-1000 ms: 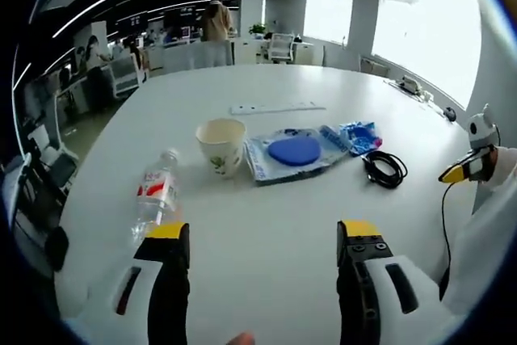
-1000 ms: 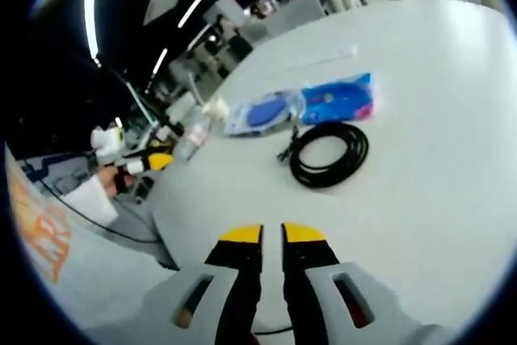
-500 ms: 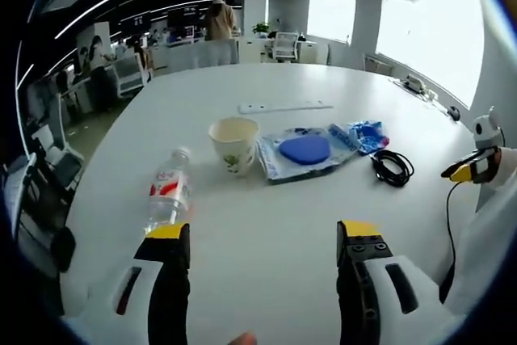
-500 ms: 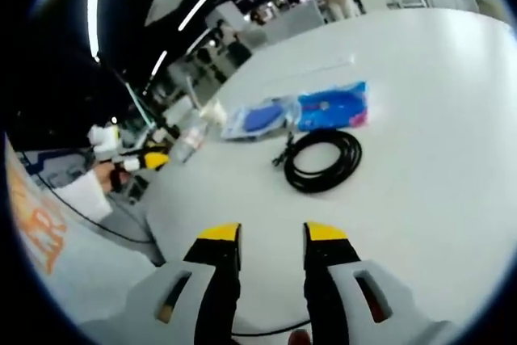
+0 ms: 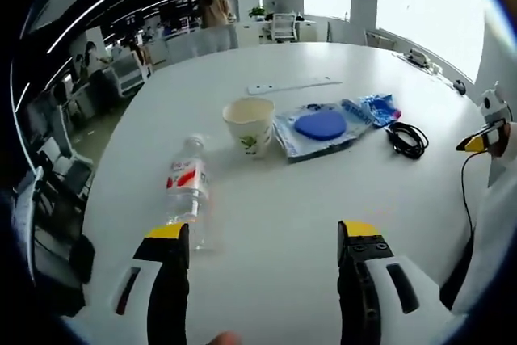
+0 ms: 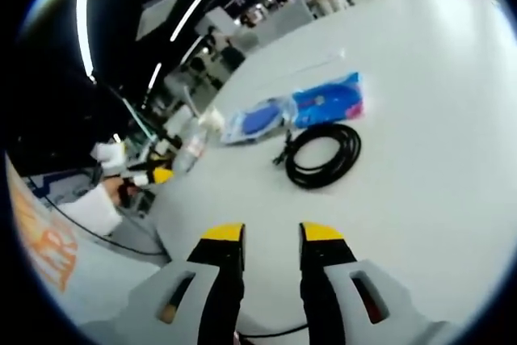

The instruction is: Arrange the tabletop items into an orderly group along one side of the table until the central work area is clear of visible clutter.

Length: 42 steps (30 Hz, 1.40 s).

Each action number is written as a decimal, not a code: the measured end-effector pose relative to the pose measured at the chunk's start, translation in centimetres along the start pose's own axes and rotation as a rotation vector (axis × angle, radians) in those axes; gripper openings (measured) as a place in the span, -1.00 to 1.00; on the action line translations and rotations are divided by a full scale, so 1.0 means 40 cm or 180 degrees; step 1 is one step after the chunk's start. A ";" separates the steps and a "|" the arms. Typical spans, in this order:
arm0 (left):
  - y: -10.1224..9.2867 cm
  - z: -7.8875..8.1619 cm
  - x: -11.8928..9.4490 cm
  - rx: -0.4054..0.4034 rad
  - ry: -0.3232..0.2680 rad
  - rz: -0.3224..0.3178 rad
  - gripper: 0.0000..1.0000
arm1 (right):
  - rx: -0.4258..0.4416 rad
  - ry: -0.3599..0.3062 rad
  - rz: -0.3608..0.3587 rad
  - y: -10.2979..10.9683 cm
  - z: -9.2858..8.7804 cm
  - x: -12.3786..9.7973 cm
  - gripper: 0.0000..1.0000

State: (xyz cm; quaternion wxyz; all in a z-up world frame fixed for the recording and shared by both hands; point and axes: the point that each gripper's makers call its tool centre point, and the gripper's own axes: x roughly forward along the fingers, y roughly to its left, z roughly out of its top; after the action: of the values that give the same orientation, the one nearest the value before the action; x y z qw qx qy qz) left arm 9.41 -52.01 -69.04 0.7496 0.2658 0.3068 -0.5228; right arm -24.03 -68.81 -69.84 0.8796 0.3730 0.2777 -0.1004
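My left gripper (image 5: 263, 236) is open wide above bare white table (image 5: 275, 199). Ahead of its left jaw lies a clear water bottle (image 5: 187, 187) on its side. Beyond stand a paper cup (image 5: 249, 124), a clear bag with a blue disc (image 5: 319, 127), a blue packet (image 5: 378, 108) and a coiled black cable (image 5: 408, 136). My right gripper (image 6: 272, 233) is open with nothing between its jaws, a short way from the cable (image 6: 323, 155). Behind the cable lie the blue packet (image 6: 331, 100) and the disc bag (image 6: 257, 119).
A long white strip (image 5: 289, 85) lies farther back on the table. The right gripper's yellow tip (image 5: 472, 143) shows at the right edge, the left gripper (image 6: 149, 175) in a white-sleeved hand at the table's near edge. Office chairs and people stand beyond the table.
The right gripper's jaws have gone from shut to open. The left gripper view has shifted, so the bottle and cup now sit nearer and more to the right; its jaws stay open.
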 end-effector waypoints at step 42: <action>0.248 0.000 0.244 -0.0340 0.0674 0.0380 0.42 | 0.0218 0.0091 -0.0088 -0.002 0.014 0.018 -0.49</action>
State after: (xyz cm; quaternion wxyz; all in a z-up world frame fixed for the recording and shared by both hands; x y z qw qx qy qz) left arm 21.40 -54.97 -75.47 0.7559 0.2970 0.3952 -0.4292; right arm -23.22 -69.26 -69.99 0.8608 0.4004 0.2918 -0.1167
